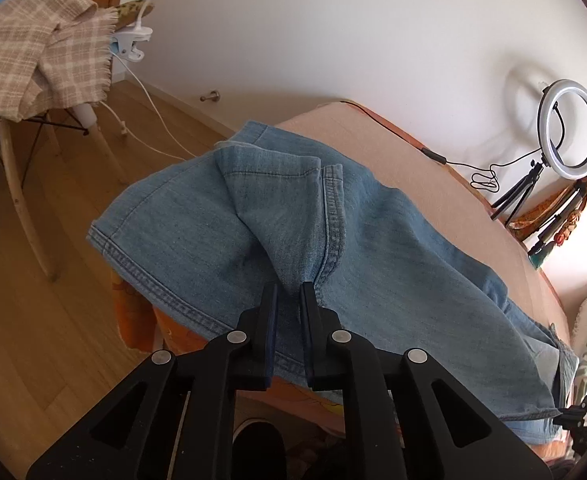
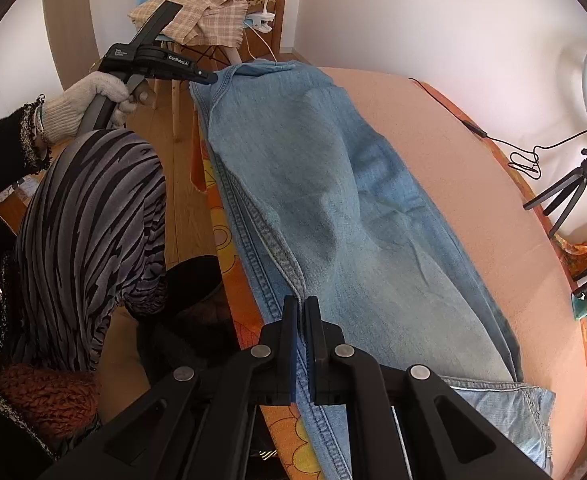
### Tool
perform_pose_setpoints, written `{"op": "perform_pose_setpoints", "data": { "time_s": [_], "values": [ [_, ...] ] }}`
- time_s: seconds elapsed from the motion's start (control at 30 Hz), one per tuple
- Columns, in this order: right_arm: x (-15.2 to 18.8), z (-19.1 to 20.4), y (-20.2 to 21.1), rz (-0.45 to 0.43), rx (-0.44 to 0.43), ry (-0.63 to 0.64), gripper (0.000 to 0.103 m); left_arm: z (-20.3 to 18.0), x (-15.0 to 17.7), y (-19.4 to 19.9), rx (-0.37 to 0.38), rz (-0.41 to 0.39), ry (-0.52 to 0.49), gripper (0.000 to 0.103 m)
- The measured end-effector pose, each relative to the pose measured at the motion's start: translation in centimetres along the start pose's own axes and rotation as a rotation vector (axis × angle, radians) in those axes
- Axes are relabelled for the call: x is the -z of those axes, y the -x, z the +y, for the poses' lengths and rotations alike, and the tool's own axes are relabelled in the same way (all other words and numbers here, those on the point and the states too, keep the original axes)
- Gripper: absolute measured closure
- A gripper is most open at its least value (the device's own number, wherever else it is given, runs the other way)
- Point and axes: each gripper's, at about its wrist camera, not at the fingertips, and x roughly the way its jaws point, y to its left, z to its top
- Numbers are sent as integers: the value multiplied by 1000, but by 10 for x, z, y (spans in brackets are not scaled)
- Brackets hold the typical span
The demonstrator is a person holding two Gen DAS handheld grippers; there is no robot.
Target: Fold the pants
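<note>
We see bright, soft daylight in both views, the ring light (image 1: 570,128) casting a faint shadow on the wall; fisheye bending and dark vignetting mark the corners.

Two close wrist views angled down along their jaws, sharing the pants (image 1: 373,240) and table (image 1: 433,184).

We see bare table (image 2: 473,184) beyond the pants (image 2: 333,184), free for a gripper to pass. At its far edge a ring light (image 1: 571,128) on a tripod and a black cable (image 1: 437,156) stand in the way. On the floor side, a chair (image 1: 33,120) with a checked cloth narrows the room.
</note>
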Motion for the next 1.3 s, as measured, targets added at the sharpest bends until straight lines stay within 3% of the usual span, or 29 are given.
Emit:
{"op": "perform_pose_setpoints", "data": {
  "time_s": [0.1,0.13,0.17,0.33,0.43,0.53,0.67,0.9,1.03,1.17,1.23,1.3],
  "values": [
    [1,3,-5,11,4,-1,102,-16,-13,2,-34,-34,-81,80],
    [0,3,-7,11,5,-7,102,-23,-18,-3,-46,-25,-115,67],
    [-1,1,-6,7,5,-14,102,-29,-23,-9,-58,-17,-144,62],
    [-1,-3,-1,-13,10,-42,102,-46,-37,-48,-129,27,-236,61],
    [-1,-3,0,-16,13,-50,102,-40,-43,-69,-142,59,-229,62],
    [0,-3,0,-13,8,-58,102,-23,-44,-73,-112,51,-167,91],
    [0,-3,-3,-1,0,-63,102,5,-41,-58,-78,0,-82,97],
    [-1,-8,-9,25,-20,-59,102,70,-17,-14,-65,-125,168,97],
    [-2,-7,-14,49,-23,-53,102,91,-8,-21,6,-77,249,97],
    [-5,-8,-15,62,-8,-53,101,110,-7,-27,48,-67,373,87],
    [-7,-10,-14,56,-3,-67,101,116,-10,-32,77,-81,418,87],
    [-9,-10,-14,53,3,-76,101,115,-15,-36,46,-92,392,97]
  ]
}}
